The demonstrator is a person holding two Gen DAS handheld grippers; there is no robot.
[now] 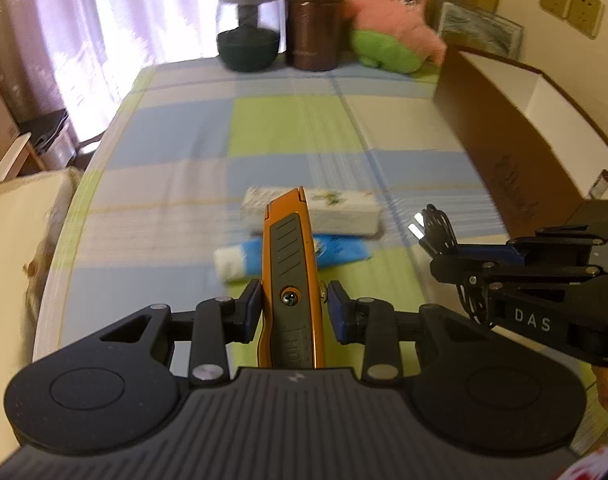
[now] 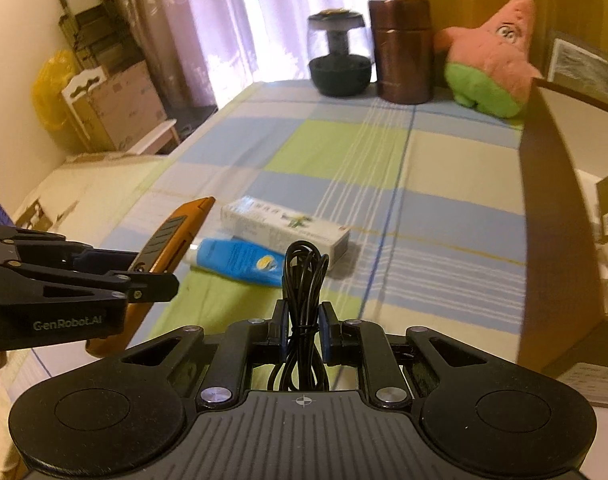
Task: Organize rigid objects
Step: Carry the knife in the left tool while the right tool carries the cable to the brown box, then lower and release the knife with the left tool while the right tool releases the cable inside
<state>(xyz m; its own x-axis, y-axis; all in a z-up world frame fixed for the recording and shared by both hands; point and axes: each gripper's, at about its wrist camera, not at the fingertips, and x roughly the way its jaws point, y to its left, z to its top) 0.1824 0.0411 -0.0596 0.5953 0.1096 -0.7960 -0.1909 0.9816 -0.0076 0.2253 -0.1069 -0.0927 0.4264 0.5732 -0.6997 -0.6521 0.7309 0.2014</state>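
My left gripper [image 1: 293, 305] is shut on an orange and grey utility knife [image 1: 290, 264], held lengthwise and lifted above the checked tablecloth [image 1: 296, 128]. My right gripper [image 2: 303, 326] is shut on a bundled black cable [image 2: 304, 276]; from the left wrist view that cable [image 1: 436, 228] hangs at the right. The knife [image 2: 172, 236] shows at the left of the right wrist view. Below both, a white carton [image 1: 344, 208] and a blue tube [image 1: 336, 250] lie on the cloth, the carton [image 2: 284, 228] behind the tube [image 2: 236, 260].
A brown cardboard box [image 1: 504, 140] with a white inside stands open at the right; its wall [image 2: 552, 220] is close. At the table's far end stand a dark glass jar [image 1: 248, 28], a brown canister [image 1: 314, 20] and a pink star plush [image 1: 396, 24].
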